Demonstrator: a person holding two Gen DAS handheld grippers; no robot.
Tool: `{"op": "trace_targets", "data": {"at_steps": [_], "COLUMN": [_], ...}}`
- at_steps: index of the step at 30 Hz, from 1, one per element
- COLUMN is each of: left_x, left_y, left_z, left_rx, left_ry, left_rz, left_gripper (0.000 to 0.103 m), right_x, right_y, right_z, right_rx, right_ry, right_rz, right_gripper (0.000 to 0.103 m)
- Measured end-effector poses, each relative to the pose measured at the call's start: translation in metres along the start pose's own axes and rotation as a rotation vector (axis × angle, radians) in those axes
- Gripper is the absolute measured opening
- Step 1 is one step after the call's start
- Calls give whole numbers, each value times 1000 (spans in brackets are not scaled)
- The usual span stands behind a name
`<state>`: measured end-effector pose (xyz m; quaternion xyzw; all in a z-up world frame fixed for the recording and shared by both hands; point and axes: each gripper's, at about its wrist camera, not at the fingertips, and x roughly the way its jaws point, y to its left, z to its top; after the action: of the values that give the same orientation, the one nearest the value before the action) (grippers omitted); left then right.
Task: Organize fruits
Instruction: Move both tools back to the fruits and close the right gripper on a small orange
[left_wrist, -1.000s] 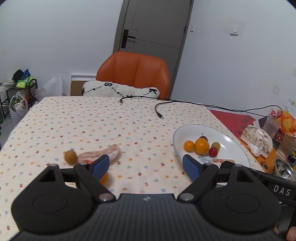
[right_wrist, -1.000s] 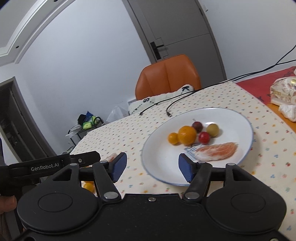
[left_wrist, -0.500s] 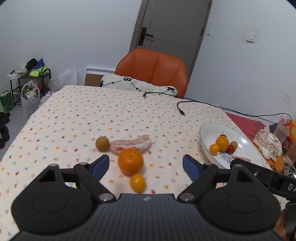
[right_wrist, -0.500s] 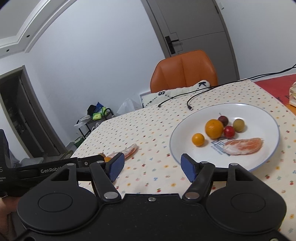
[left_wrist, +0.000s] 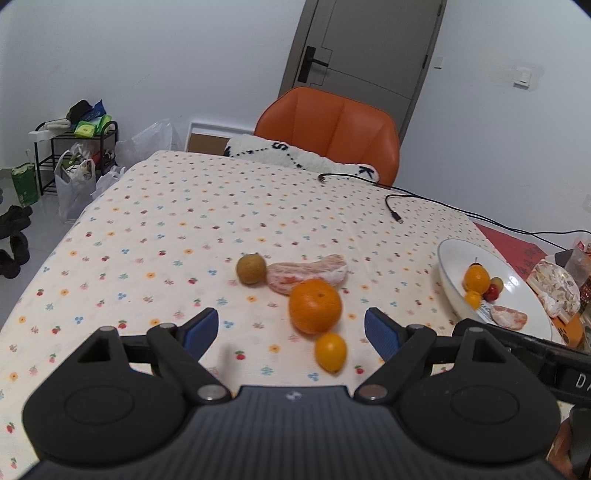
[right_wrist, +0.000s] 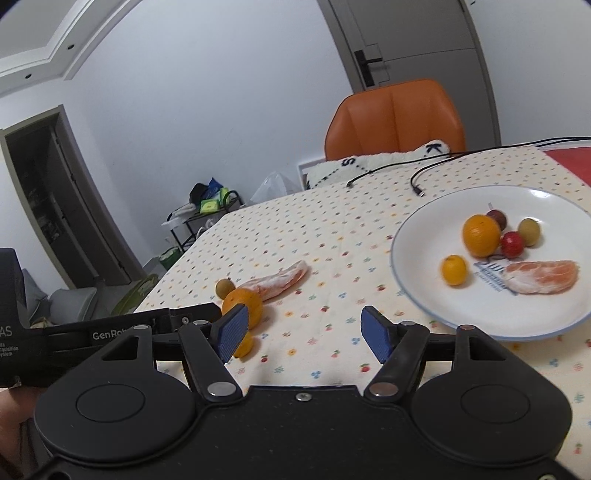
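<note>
Since a second ago my left gripper has swung away from the plate toward the loose fruit, which now sits in the middle of its view, and my right gripper has drawn back so the white plate lies in the right half of its frame instead of straight ahead. Both of my grippers have their blue pads spread wide and hold nothing.

In the left view four pieces lie on the flowered tablecloth at centre frame: a large orange, a small yellow-orange kumquat just below it, a peeled pomelo segment touching the orange's upper edge, and a brownish round fruit at the segment's left end. The orange and kumquat lie between my open left pads, slightly right of centre.

On the plate, seen at the right of the right view, are a mandarin, a small kumquat, a red cherry tomato, a green-yellow one, a dark one behind, and another pomelo segment. An orange chair stands at the far end of the table.
</note>
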<state>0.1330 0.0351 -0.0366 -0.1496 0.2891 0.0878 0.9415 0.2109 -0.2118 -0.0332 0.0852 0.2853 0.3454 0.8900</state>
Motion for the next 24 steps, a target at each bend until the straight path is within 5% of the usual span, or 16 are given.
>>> {"op": "trace_targets", "data": {"at_steps": [24], "left_x": [6], "left_y": [31], "left_z": [7], "left_rx": [-73], "left_ry": [-10], "left_rz": [-32], "left_gripper": [75], "right_x": [62], "right_y": [41], "right_z": [-11], "right_rx": [-65], "right_ry": [153], "right_rz": [122], "right_gripper": [31]}}
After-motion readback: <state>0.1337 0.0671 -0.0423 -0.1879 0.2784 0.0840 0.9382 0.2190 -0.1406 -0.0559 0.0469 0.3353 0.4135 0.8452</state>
